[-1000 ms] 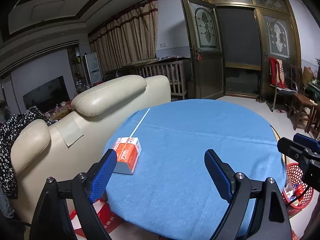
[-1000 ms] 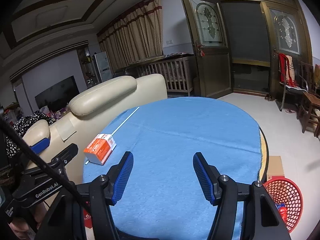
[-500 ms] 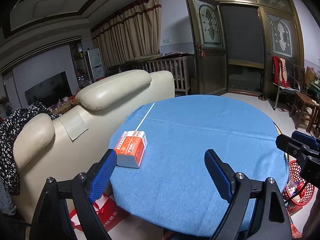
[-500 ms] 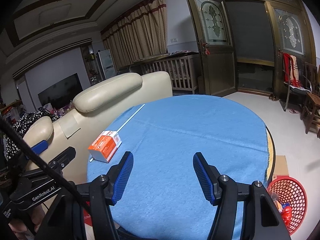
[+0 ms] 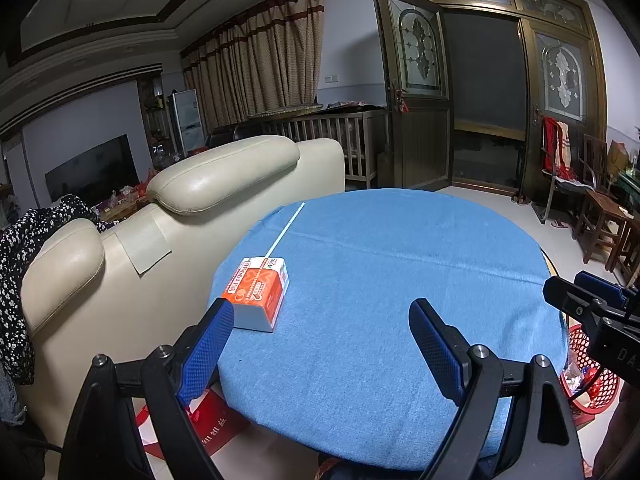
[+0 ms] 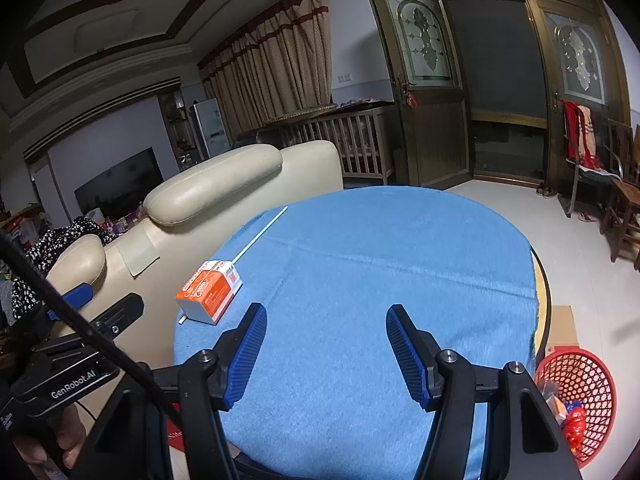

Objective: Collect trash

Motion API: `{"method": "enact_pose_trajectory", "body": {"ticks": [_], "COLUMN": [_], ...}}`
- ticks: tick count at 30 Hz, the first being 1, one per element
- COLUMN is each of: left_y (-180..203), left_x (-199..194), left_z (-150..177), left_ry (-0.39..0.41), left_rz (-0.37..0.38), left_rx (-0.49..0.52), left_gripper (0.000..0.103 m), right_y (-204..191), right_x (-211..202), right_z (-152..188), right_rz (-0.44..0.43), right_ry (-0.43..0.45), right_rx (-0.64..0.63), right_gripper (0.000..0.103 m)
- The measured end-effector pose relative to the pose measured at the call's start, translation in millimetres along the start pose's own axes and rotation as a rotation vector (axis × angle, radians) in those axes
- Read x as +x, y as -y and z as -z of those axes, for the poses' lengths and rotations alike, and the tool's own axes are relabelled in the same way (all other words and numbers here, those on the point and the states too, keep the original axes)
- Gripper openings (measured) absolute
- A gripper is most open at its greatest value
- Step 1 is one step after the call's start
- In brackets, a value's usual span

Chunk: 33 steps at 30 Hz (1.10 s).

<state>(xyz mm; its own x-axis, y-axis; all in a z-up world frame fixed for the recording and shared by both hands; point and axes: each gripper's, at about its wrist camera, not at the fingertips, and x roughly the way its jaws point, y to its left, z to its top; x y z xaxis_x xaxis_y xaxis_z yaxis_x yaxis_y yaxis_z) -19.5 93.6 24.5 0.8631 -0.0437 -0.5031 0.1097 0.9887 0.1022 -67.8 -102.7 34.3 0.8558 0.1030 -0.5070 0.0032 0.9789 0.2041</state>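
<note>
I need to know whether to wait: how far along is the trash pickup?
Some trash already sits in the red basket on the floor. Nothing is in hand: the left gripper and right gripper both have open, empty jaws. The orange carton and white stick remain on the table.

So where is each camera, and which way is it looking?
Left wrist view: sits on the left tool, looking forward and down over the round blue-clothed table; shows its own blue-padded fingers and the right tool.
Right wrist view: sits on the right tool, facing the same way; shows its fingers and the left tool.
Both share the orange and white carton, white stick, cream sofa and red mesh basket.
</note>
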Motion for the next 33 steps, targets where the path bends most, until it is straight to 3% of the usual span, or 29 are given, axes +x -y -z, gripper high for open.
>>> {"method": "enact_pose_trajectory", "body": {"ticks": [24, 33], "left_y": [8.8, 25.4], "left_x": [-5.5, 23.8], "left_z": [2.3, -2.2], "left_ry": [0.009, -0.009], "left_rz": [0.014, 0.028], "left_rx": [0.033, 0.057], "left_gripper": [0.089, 0.089], "right_y": [6.3, 28.2], "right_x": [1.3, 16.2], "right_z": [-0.6, -6.1], "right_rz": [0.001, 0.044], "right_ry": [-0.005, -0.018], "right_rx": [0.028, 0.045], "right_gripper": [0.066, 0.066]}}
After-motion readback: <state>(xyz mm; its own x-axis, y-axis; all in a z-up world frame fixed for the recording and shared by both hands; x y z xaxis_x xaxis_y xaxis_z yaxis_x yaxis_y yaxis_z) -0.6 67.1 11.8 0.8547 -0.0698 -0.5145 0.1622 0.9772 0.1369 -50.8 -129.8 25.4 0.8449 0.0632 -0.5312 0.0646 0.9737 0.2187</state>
